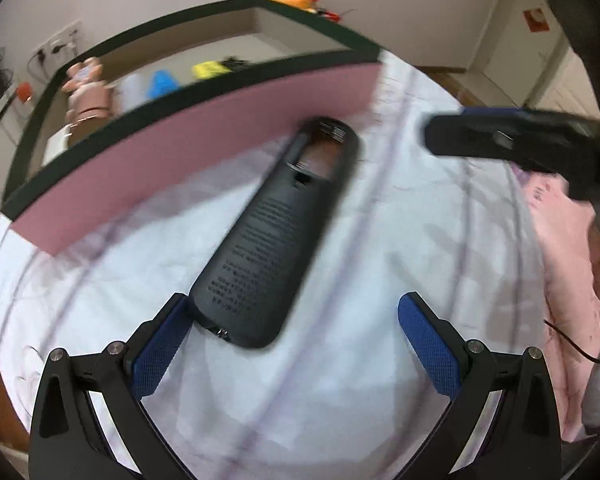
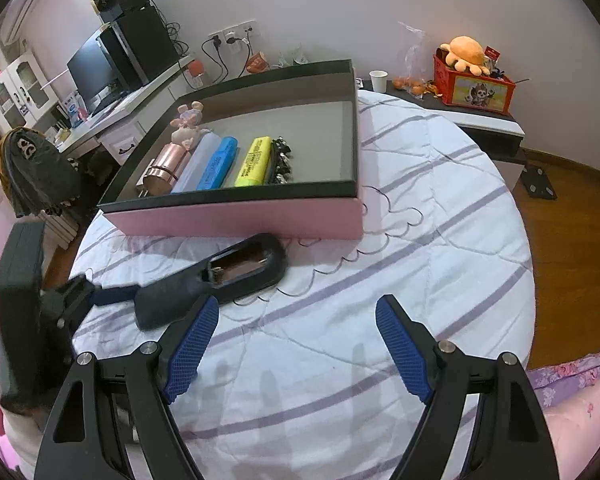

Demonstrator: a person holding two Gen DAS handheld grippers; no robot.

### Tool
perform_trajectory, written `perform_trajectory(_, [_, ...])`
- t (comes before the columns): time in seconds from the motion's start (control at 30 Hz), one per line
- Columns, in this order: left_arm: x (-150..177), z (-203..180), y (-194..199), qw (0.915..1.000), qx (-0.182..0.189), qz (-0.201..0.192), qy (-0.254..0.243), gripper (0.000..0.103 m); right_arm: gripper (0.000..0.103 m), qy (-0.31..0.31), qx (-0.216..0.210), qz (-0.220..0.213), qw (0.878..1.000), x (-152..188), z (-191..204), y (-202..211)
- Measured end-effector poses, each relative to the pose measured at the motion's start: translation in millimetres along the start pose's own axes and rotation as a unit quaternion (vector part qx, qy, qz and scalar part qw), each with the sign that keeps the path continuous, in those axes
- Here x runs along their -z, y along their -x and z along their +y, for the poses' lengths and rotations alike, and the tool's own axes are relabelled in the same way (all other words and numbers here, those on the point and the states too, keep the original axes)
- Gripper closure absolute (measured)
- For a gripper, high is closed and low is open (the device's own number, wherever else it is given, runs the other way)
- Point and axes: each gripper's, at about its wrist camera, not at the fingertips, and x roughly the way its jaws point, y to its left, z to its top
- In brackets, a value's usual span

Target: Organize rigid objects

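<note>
Lying face-down on our striped white bedspread point(image 2: 400, 208), the black remote point(image 1: 268, 240) sits just in front of the pink box point(image 2: 244, 218), battery bay uncovered. We see its printed back only through the left wrist camera, where its near end lies between the spread pads of the left gripper point(image 1: 296, 344), close by the left pad; whether that pad touches it, blur keeps us from telling. Our right wrist view alone looks into the box, where a pink figurine point(image 2: 188, 120), a copper cylinder point(image 2: 166, 170), a pale bar point(image 2: 198, 162), a blue highlighter point(image 2: 218, 162), a yellow highlighter point(image 2: 254, 160) and a dark metal piece point(image 2: 282, 160) lie side by side along the left wall. We hold the right gripper point(image 2: 296, 348) with jaws wide apart and empty over the bedspread, near the remote. Beyond stand a desk with a monitor point(image 2: 90, 68), wall sockets point(image 2: 232, 34) and a red crate point(image 2: 474, 88) holding an orange plush point(image 2: 464, 52).
</note>
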Motion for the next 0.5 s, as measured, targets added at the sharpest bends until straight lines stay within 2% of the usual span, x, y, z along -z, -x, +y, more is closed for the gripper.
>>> perform_trajectory(0.17, [5,-37,0,0.9997,0.022,-0.004,-0.007,0.000,0.021,-0.011,0.004,-0.005,1.000,8,-8,7])
perform_trajectory(0.3, [14,-52,11,0.9998,0.011,-0.015,-0.010,0.000,0.021,-0.020,-0.001,-0.007,1.000,15,-8,7])
perform_trajectory(0.37, [23,-53,21,0.9993,-0.029,-0.023,0.004,0.000,0.021,-0.030,-0.013,-0.005,0.999,21,-7,4])
perform_trajectory(0.5, [36,-32,39,0.9946,-0.092,-0.035,0.031,0.000,0.021,-0.046,-0.052,0.006,0.998,28,0,-6])
